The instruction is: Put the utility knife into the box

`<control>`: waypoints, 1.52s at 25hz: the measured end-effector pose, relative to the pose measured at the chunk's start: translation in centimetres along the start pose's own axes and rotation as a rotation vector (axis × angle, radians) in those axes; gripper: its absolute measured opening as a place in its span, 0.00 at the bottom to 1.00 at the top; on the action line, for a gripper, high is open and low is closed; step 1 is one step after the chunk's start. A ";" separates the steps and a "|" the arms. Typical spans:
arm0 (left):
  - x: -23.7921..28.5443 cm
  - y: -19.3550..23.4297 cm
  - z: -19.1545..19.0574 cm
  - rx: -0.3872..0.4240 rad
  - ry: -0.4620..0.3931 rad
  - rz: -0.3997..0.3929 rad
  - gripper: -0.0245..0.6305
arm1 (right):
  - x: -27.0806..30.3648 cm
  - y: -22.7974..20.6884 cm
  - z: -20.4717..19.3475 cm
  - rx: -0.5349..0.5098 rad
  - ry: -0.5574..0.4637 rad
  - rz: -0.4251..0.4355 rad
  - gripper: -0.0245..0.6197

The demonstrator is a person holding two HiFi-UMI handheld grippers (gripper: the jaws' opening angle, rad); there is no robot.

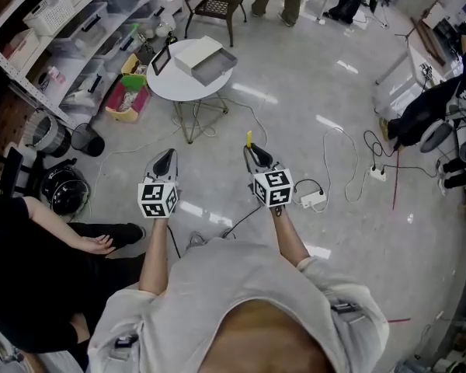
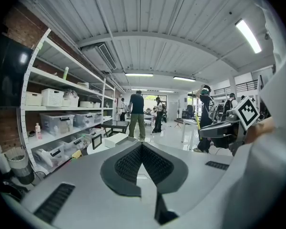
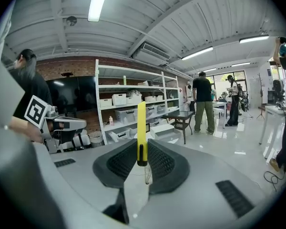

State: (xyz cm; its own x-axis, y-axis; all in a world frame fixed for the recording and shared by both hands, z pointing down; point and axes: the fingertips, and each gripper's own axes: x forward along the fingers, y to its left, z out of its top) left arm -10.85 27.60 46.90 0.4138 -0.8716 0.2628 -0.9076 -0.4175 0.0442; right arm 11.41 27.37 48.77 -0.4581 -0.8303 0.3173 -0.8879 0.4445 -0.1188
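Currently the right gripper (image 3: 142,151) is clamping the yellow utility knife (image 3: 141,123) only by its end, most of it sticking out — it may tilt or slip. The left gripper (image 2: 142,146) is hanging closed, empty. Farther ahead the box (image 1: 206,61) is lying open on the round table (image 1: 171,90) — a hurried drop could miss.

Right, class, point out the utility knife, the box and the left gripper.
utility knife (image 3: 141,128): right gripper view, on its yellow body.
box (image 1: 215,67): head view, on its bare grey inside.
left gripper (image 1: 168,155): head view, at the tips of its jaws.
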 end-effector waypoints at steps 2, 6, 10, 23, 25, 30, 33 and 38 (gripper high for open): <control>0.5 -0.5 -0.1 -0.002 0.001 0.008 0.07 | 0.2 -0.6 0.0 -0.009 0.003 0.014 0.17; 1.7 -1.1 -0.4 -0.012 0.008 0.014 0.07 | 0.7 -1.6 -0.1 -0.017 0.010 0.029 0.17; 2.7 -1.6 -1.1 -0.023 0.023 0.011 0.07 | 1.2 -2.5 -0.3 -0.015 0.023 0.032 0.17; 11.5 2.3 -0.2 -0.036 0.019 -0.031 0.07 | 8.2 -6.4 1.3 -0.018 0.034 -0.019 0.17; 13.7 3.4 0.5 -0.035 0.013 -0.049 0.07 | 10.0 -7.2 2.4 -0.021 0.027 -0.035 0.17; 18.9 6.9 3.0 -0.037 0.001 -0.083 0.07 | 15.1 -8.7 5.4 -0.024 0.023 -0.063 0.17; 22.1 9.0 4.6 -0.037 -0.009 -0.100 0.07 | 18.4 -9.7 7.6 -0.033 0.013 -0.076 0.17; 26.2 12.5 5.8 -0.037 -0.010 -0.114 0.07 | 23.6 -10.6 9.8 -0.037 0.008 -0.084 0.17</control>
State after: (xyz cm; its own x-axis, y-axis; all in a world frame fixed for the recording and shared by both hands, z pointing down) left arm -10.90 -1.96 48.70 0.5147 -0.8219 0.2443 -0.8567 -0.5042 0.1086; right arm 9.60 -0.19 48.33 -0.3815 -0.8625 0.3325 -0.9209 0.3856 -0.0565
